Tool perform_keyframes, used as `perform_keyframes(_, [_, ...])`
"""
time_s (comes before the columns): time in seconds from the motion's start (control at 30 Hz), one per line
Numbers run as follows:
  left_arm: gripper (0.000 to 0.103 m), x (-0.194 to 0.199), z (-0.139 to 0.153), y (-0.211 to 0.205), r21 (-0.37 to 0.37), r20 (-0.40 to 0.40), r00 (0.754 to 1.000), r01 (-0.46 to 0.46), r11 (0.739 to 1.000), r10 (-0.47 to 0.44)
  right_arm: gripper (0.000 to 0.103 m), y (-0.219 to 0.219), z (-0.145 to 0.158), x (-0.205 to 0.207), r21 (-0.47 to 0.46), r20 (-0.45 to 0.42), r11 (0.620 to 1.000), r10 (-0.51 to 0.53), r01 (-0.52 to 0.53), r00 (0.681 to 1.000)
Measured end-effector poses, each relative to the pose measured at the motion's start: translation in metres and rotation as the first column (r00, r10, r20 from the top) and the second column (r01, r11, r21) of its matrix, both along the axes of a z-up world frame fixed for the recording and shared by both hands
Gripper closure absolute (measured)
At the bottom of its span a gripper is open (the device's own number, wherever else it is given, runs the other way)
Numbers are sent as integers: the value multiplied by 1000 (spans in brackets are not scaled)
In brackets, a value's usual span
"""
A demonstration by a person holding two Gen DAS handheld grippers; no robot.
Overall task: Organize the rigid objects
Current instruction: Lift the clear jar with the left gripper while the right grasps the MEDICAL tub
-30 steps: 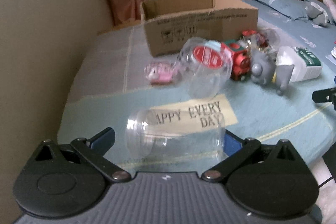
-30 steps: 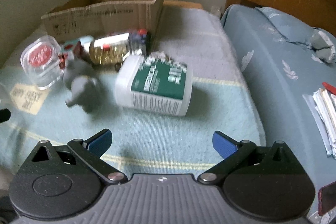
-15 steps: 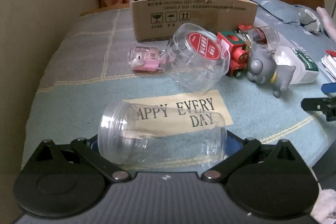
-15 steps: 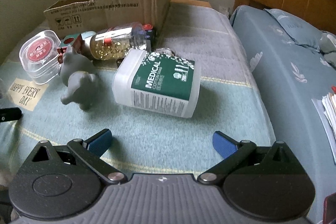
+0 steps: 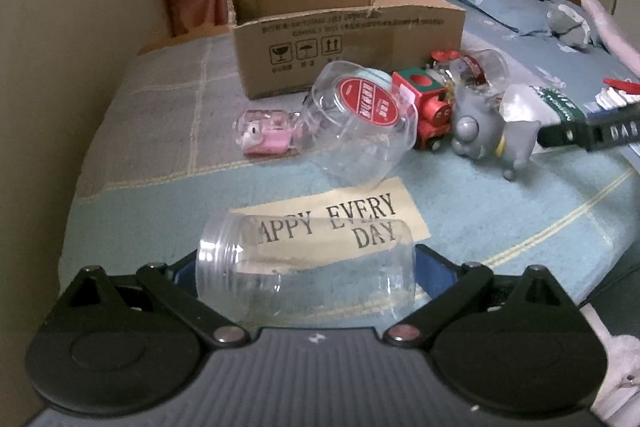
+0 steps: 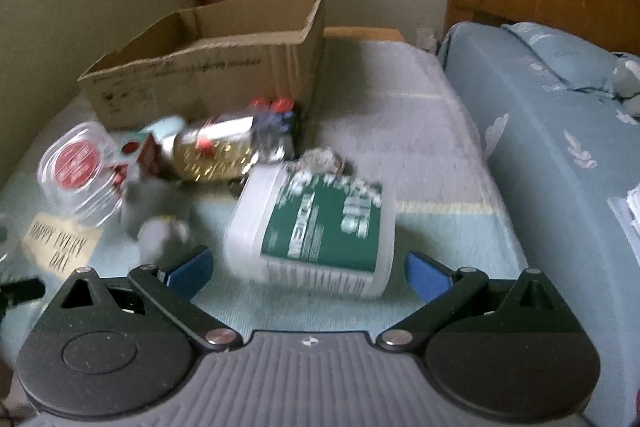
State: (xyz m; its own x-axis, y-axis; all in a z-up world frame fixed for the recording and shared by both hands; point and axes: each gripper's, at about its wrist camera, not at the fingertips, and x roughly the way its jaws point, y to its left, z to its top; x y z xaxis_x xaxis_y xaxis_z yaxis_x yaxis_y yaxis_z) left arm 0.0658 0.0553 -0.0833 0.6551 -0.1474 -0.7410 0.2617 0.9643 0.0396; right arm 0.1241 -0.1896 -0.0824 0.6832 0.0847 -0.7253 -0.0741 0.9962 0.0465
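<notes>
A clear, empty plastic jar (image 5: 304, 275) lies on its side across my left gripper (image 5: 308, 267), mouth to the left. The jaws are closing on it; the blue pads (image 5: 434, 273) sit right at its two ends, and no squeeze shows. My right gripper (image 6: 308, 267) is open, and the near end of a white tub with a green label (image 6: 316, 231) lies between its fingertips without touching them. One of the right gripper's fingers (image 5: 580, 137) reaches into the left wrist view beside a grey toy animal (image 5: 480, 127).
An open cardboard box (image 5: 344, 31) stands at the back of the blanket. Before it lie a clear tub with a red lid (image 5: 356, 123), a pink toy in a clear case (image 5: 264, 131), a red toy train (image 5: 430, 107) and a jar of gold bits (image 6: 216, 151). A wall is left, pillows right.
The clear jar now sits deeper between the left fingers, which have drawn in to its ends. The right gripper has come forward until the white tub lies between its fingertips.
</notes>
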Motion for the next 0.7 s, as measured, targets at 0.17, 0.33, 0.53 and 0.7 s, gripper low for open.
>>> perform_keyframes(0.17, [8,3,-1,1,5,-2,1000,5,1000,-5,0,3,-1,16,-13,-10,999,-33,33,999])
perform_keyframes(0.33, [10,8,-1,0,15,-10,1000,10,1000,-10,0,7,-5,30,-31,-34,999,-40,39,999])
perform_keyframes(0.53, [11,14,-2,-2,22,-22,999,27,999,-26,12,5,-4,37,-38,-72,999,-22,19,997])
perform_keyframes(0.7, [11,17,2,-1,15,-41,998,44,999,-43,14,7,-2,38,-58,-105,998,25,-31,994])
